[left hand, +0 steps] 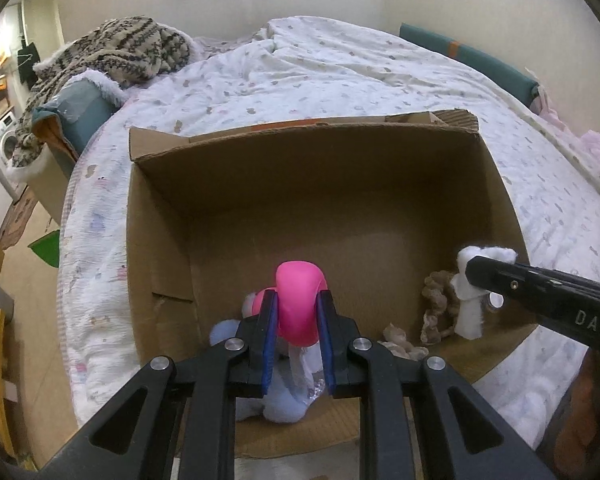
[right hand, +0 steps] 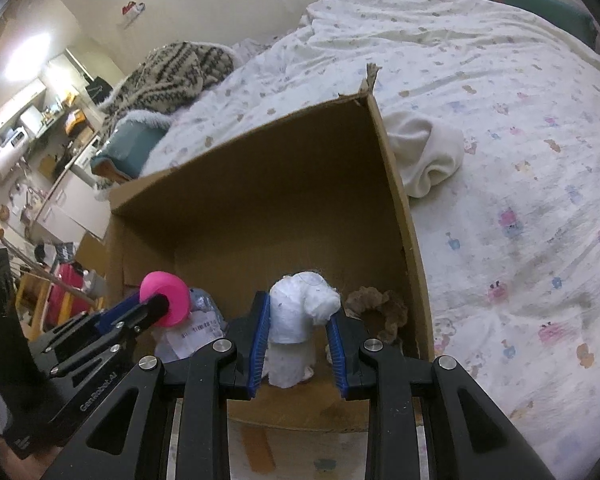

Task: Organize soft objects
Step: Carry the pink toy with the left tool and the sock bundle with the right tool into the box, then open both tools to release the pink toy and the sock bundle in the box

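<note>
scrunchie [right hand: 380, 312] beside box wall [right hand: 400, 208]

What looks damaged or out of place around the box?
The brown cardboard box has a torn, frayed far right corner. A crumpled cream cloth lies outside it on the bedspread, against its right wall.

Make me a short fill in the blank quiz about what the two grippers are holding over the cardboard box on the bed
1. The left gripper is shut on a soft object coloured ____.
2. The right gripper is shut on a fluffy roll coloured ____.
3. Both grippers hang over an open box made of ____.
4. The brown scrunchie lies ____ the box.

Missing words: pink; white; cardboard; inside
</note>
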`<act>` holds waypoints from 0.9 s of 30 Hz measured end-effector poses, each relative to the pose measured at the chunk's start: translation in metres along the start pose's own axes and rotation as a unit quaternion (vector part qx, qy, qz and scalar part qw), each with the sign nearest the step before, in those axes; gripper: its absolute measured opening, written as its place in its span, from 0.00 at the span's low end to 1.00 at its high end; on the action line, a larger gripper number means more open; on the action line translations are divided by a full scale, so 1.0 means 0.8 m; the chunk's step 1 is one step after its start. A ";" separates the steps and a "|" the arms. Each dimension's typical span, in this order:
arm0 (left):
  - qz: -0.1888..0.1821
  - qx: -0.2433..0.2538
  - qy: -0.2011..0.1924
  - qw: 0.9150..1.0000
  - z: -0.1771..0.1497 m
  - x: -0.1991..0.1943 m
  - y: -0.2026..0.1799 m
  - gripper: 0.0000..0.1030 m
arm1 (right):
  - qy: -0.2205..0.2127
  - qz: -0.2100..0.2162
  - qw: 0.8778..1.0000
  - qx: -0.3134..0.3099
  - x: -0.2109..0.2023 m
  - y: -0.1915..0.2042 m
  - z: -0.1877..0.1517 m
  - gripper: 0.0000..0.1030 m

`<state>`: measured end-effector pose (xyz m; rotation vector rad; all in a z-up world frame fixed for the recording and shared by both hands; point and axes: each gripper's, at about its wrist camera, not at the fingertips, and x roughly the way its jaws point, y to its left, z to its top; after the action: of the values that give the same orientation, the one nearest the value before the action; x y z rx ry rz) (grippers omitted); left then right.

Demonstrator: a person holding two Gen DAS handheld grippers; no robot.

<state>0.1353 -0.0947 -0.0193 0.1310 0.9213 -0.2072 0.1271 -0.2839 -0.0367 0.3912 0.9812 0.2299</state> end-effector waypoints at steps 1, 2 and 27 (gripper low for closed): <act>0.001 0.001 0.000 1.000 0.001 0.000 -0.001 0.17 | 0.003 -0.001 1.000 0.000 0.002 -0.001 0.000 0.29; 0.001 0.001 0.000 1.000 0.000 0.001 -0.001 0.17 | 0.006 -0.003 1.000 0.000 0.004 -0.001 -0.001 0.29; -0.008 -0.004 0.018 1.000 -0.008 0.007 -0.002 0.18 | 0.040 -0.023 0.999 -0.014 0.022 0.002 -0.009 0.29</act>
<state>0.1338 -0.0955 -0.0278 0.1201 0.9593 -0.2156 0.1308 -0.2746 -0.0527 0.3348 1.0642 0.2191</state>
